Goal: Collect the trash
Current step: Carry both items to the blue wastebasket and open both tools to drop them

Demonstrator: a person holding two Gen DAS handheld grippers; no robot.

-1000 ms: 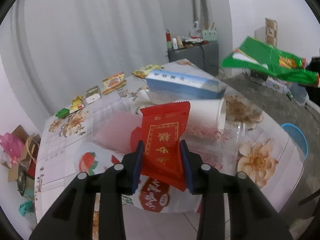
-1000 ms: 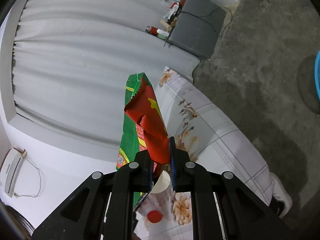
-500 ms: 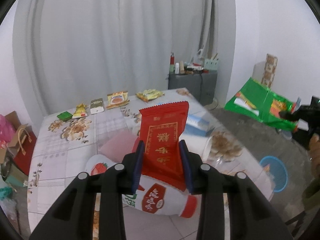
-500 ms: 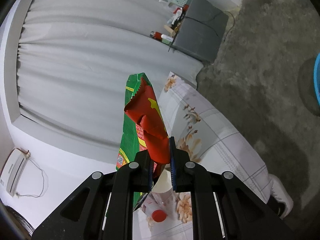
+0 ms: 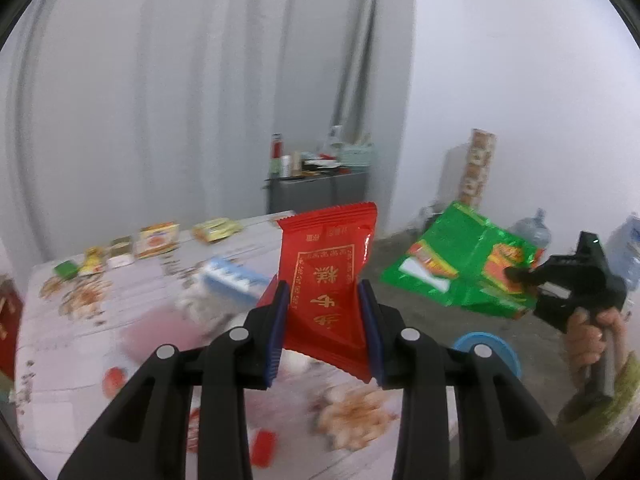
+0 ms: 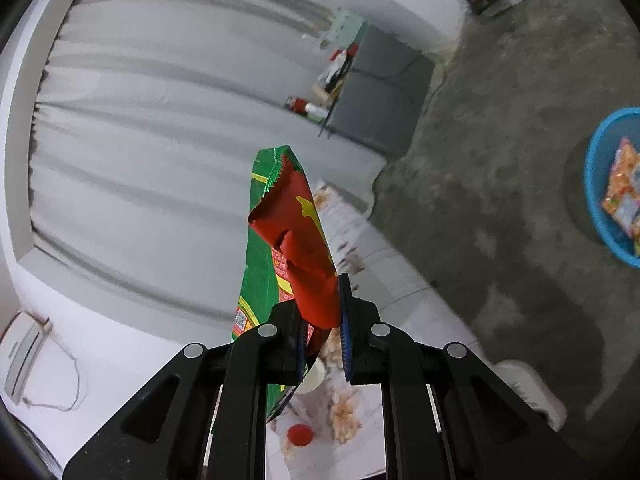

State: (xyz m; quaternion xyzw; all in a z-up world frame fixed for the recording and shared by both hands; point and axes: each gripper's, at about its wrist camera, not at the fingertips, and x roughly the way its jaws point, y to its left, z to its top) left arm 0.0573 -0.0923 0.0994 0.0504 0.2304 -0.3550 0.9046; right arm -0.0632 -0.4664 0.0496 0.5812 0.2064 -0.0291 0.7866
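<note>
My left gripper (image 5: 323,304) is shut on a red snack packet (image 5: 326,284) with gold print, held upright above the flowered table (image 5: 72,344). In the right wrist view my right gripper (image 6: 323,312) is shut on a green snack bag with a red end (image 6: 296,240), sticking up past the fingers. The left wrist view shows the same green bag (image 5: 464,268) hanging off the floor at the right, with the right gripper (image 5: 516,276) and a hand (image 5: 588,340) behind it. A blue basin (image 6: 600,184) holding wrappers sits on the floor, also seen as a blue basin (image 5: 488,348) below the bag.
Several small packets (image 5: 156,240) lie along the table's far edge, with a blue and white box (image 5: 232,280) and a red cap (image 6: 300,434) nearer. A grey cabinet (image 5: 316,194) stands by the curtain. Water jugs (image 5: 532,232) stand at the wall on the concrete floor (image 6: 500,160).
The left gripper rose with the red packet and tilted up, so the table sank in view. The right gripper moved sideways with the green bag; the blue basin came into its view.
</note>
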